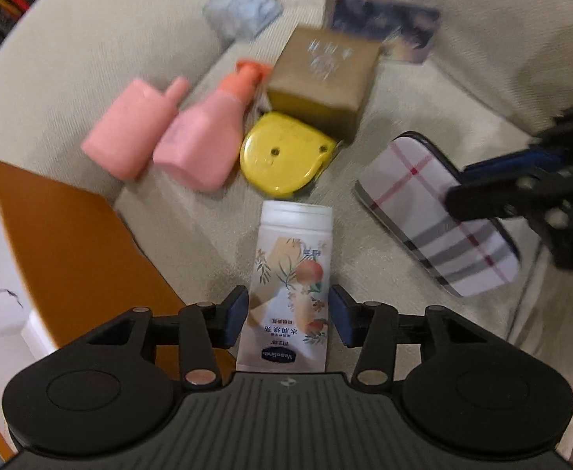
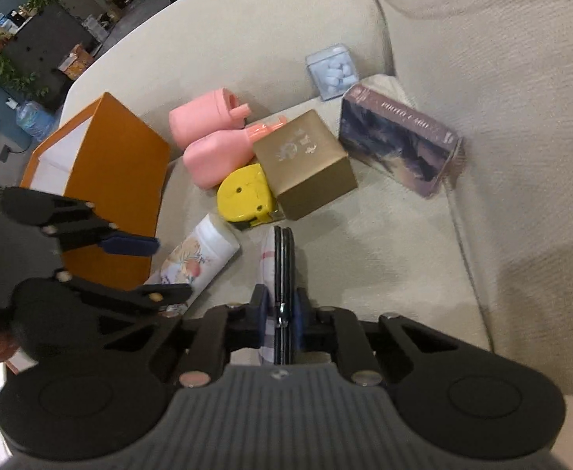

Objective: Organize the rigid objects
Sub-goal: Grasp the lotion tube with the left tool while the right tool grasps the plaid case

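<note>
Yellow tape measure [image 1: 284, 156] lies touching gold box [image 1: 323, 78], beside pink bottles [image 1: 200, 139].

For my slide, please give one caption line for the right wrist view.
Right gripper shut on a thin plaid-covered case above a beige sofa strewn with bottles and boxes.

White Vaseline tube [image 1: 290, 274] lies flat on the sofa; plaid case [image 1: 435, 215], seemingly a tin, tilted beside it
</note>
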Motion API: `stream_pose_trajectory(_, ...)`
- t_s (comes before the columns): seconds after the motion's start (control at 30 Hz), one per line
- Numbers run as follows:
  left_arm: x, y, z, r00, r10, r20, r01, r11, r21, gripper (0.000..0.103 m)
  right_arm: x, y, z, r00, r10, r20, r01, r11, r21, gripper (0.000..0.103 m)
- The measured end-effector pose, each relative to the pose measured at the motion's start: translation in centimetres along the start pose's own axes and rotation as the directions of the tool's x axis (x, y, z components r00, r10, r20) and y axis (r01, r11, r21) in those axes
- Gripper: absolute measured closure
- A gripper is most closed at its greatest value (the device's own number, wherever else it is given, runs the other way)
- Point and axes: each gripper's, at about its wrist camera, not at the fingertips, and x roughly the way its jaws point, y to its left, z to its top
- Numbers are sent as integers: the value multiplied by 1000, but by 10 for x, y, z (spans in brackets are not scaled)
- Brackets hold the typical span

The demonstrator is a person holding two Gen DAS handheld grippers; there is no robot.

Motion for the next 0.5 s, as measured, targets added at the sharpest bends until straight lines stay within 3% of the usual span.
stream_pose_trajectory(0.27, 17, 2, 6, 999, 2, -33, -4, 998, -70, 49, 16, -6, 6, 995, 92, -33, -91, 995, 34, 83)
stream_pose_trajectory(0.5, 12, 6, 2, 1000, 0, -6, -1, 986, -167, 50, 35, -1, 8, 997, 66, -42, -65, 997, 29, 83)
